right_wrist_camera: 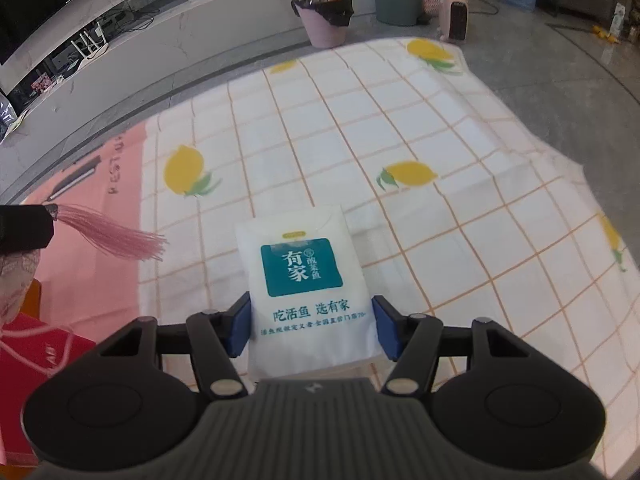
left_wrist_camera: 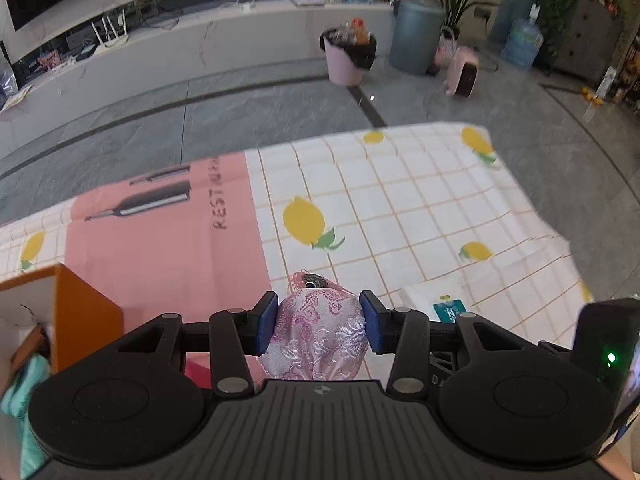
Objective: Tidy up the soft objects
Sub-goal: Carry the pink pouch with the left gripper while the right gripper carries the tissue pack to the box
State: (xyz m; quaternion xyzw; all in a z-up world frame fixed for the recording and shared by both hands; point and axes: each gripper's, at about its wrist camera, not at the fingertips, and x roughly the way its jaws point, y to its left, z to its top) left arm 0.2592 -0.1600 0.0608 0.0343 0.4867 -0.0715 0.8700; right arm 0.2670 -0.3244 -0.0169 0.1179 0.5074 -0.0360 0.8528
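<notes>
My left gripper (left_wrist_camera: pixel 318 322) is shut on a pink embroidered sachet (left_wrist_camera: pixel 316 340), held above the lemon-print tablecloth (left_wrist_camera: pixel 400 200). Its pink tassel (right_wrist_camera: pixel 116 236) and part of the sachet (right_wrist_camera: pixel 16 280) show at the left edge of the right wrist view. My right gripper (right_wrist_camera: pixel 310 326) has its blue pads on both sides of a white tissue pack with a teal label (right_wrist_camera: pixel 304 280); the pack appears gripped. The pack's corner also shows in the left wrist view (left_wrist_camera: pixel 440 300).
An orange open box (left_wrist_camera: pixel 60 312) with a teal cloth (left_wrist_camera: pixel 20 400) inside stands at the left. A red box (right_wrist_camera: pixel 36 360) lies under the sachet. A pink placemat (left_wrist_camera: pixel 160 248) covers the left of the table. A pink bin (left_wrist_camera: pixel 348 56) stands on the floor beyond.
</notes>
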